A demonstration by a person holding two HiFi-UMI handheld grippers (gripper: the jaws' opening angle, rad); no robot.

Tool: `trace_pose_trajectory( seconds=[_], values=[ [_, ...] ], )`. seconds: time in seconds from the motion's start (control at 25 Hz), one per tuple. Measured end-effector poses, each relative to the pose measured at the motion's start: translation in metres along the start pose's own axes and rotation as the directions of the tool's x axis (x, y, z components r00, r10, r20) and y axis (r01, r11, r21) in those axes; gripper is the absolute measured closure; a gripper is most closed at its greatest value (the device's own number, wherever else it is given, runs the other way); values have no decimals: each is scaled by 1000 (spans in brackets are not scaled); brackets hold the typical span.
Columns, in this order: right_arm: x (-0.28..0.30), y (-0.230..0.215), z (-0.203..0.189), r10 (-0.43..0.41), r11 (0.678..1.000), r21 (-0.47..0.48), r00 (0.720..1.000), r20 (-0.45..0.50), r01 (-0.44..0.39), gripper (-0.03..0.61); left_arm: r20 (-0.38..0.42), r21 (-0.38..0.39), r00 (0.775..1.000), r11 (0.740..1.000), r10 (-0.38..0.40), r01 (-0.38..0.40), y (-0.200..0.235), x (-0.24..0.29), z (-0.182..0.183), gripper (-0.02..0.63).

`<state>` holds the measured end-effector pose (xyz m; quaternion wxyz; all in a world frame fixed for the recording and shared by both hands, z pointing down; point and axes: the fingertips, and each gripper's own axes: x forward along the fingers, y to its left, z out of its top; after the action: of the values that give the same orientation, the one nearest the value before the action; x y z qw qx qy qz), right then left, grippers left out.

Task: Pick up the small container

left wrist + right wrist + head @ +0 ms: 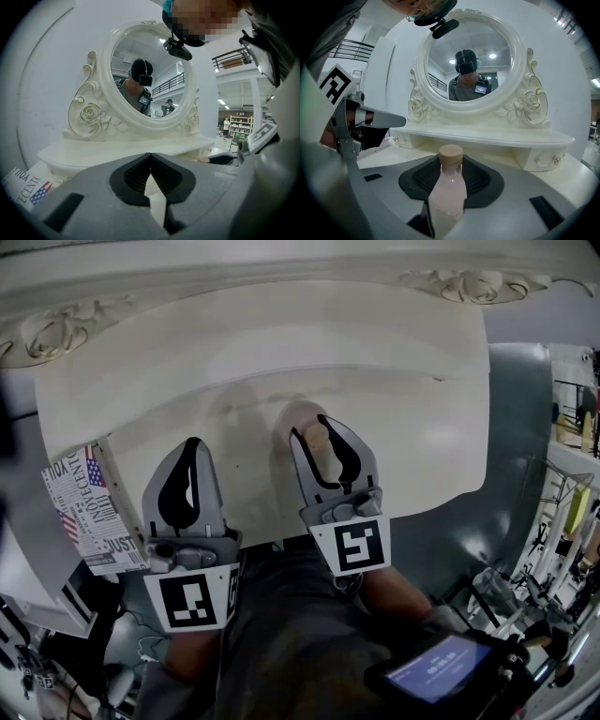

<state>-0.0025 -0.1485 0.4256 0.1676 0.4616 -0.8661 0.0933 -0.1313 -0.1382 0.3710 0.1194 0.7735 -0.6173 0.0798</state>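
"Right claw (450,161), what's in it?"

"Its jaws are clamped on the small bottle (449,190), pink inside, tan cap up at twelve o'clock."

"And the left claw (150,157)?"

"Jaws together, nothing between them. Beyond both lies the white dressing table (281,352), with its round mirror (497,70) at twelve. From the head view, a printed box (89,512) sits at nine."

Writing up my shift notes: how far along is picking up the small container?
Done: the right gripper is clamped on the small container, pads on either side of its pink body. In hand: that hold, above the white dresser top. Left: perhaps lifting it clear; its base is hidden, so I cannot tell whether it is off the surface. The left gripper is shut and empty.
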Motion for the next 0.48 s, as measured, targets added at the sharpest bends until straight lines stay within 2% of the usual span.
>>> trace_pose_trajectory(
  seconds=[0.48],
  values=[
    [2, 0, 0, 12, 1000, 6, 1000, -5, -12, 434, 9, 5, 1000, 1000, 7, -7, 0, -2, 4, 600]
  ],
)
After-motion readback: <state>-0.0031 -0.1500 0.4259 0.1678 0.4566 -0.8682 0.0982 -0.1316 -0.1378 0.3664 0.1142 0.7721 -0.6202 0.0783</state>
